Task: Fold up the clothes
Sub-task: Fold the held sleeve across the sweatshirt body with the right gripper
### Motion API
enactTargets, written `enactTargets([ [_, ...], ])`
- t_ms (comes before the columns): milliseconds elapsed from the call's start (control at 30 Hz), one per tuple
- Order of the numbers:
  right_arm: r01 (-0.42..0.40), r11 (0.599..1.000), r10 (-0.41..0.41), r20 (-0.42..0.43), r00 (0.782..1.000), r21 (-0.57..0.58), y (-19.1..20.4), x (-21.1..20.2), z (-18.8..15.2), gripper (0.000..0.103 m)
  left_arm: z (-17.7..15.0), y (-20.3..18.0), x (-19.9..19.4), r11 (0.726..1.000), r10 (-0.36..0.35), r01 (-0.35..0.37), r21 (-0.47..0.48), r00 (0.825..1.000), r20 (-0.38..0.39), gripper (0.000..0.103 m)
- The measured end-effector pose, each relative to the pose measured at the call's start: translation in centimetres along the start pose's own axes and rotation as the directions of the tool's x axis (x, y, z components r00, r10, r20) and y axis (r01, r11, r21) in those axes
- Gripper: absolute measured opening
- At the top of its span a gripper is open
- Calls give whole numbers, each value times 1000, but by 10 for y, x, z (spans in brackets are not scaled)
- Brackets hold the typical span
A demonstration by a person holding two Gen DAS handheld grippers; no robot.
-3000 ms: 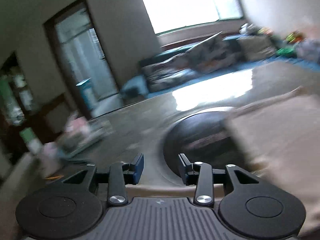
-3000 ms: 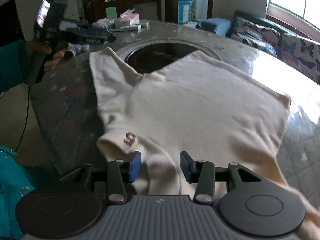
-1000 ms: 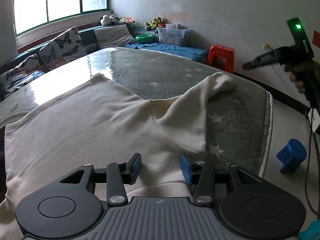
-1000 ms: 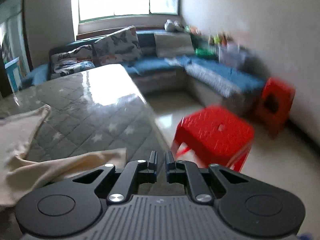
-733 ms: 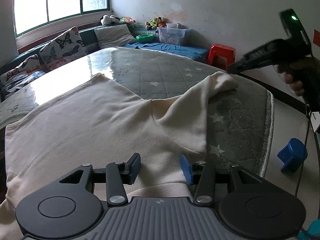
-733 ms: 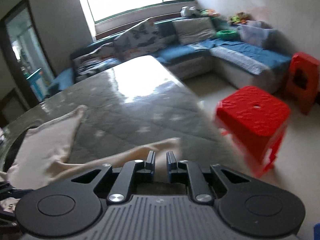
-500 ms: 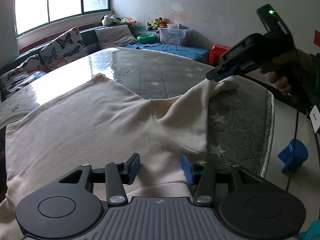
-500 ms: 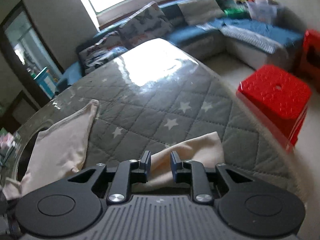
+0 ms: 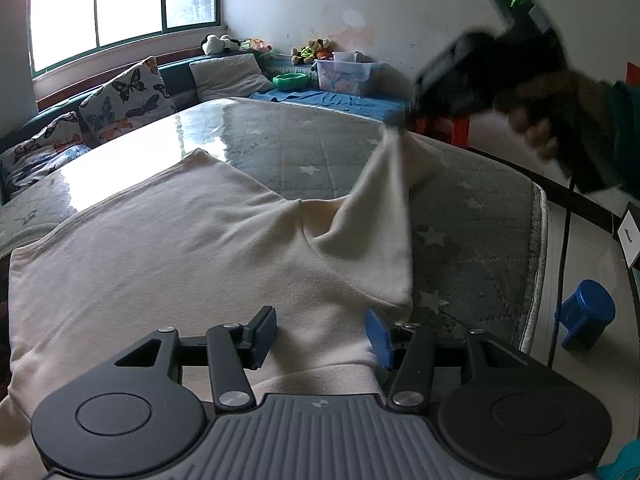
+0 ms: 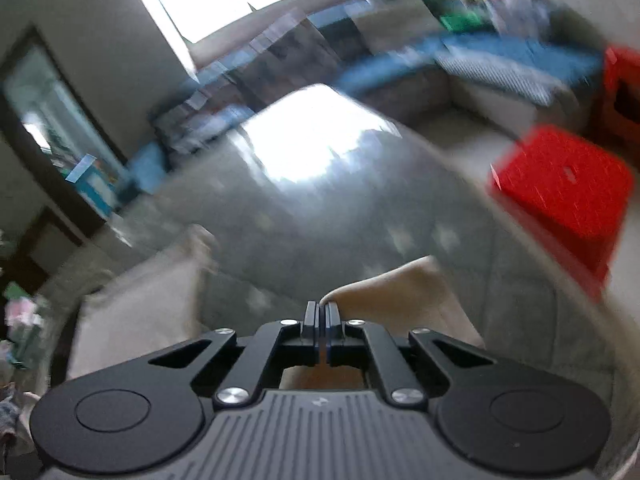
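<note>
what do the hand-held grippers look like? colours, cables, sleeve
Both are black: ribbed grey top plate, two round discs, silver pivot screws, blue pads. Left hand-held gripper shows these up close. Right hand-held gripper, seen from the left wrist view, has a green light, a black cable hanging below, and a teal sleeve behind it.

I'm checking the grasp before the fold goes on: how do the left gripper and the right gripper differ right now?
The left gripper has its jaws apart and opening, the cream shirt lying under them ungripped; the right gripper is shut on the sleeve. The left gripper sits low over the shirt near its collar; the right gripper has the sleeve end lifted off the table. Both are black with blue pads.
</note>
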State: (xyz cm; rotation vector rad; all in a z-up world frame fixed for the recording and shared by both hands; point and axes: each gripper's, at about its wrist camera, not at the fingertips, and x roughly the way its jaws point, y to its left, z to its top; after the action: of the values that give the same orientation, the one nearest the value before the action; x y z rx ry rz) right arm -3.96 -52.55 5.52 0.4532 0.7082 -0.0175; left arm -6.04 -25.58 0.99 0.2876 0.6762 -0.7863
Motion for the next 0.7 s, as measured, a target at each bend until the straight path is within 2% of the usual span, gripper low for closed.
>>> enactTargets([
  [100,-53,997,57,89,994,-51,6,-27,-3,2,0,1,0,1000,-2,2,0,1000,2,55],
  [133,-46,997,52,106,993,-58,4,-35,-7,2,0,1,0,1000,-3,3,1,1000,3,55],
  [233,76,997,-75,68,995,-19,-20,-40,-25,2,0,1,0,1000,-6,6,4,1000,4,56],
  [333,205,978,-206,26,978,21,-43,-36,-36,4,0,2,-1,1000,-7,7,7,1000,3,56],
  [400,249,968,-250,33,968,27,-48,-36,-41,5,-1,3,-2,1000,-6,6,8,1000,1,56],
  [500,236,971,-233,71,970,-41,-33,-38,-43,6,0,3,-1,1000,-5,5,8,1000,-2,56],
  [600,209,959,-191,107,976,-191,-1,-34,-46,7,0,3,-1,1000,-2,2,10,1000,-1,56],
  [700,171,937,-159,64,985,-304,28,-13,-48,9,-1,1,-1,1000,-2,2,12,1000,-2,56],
])
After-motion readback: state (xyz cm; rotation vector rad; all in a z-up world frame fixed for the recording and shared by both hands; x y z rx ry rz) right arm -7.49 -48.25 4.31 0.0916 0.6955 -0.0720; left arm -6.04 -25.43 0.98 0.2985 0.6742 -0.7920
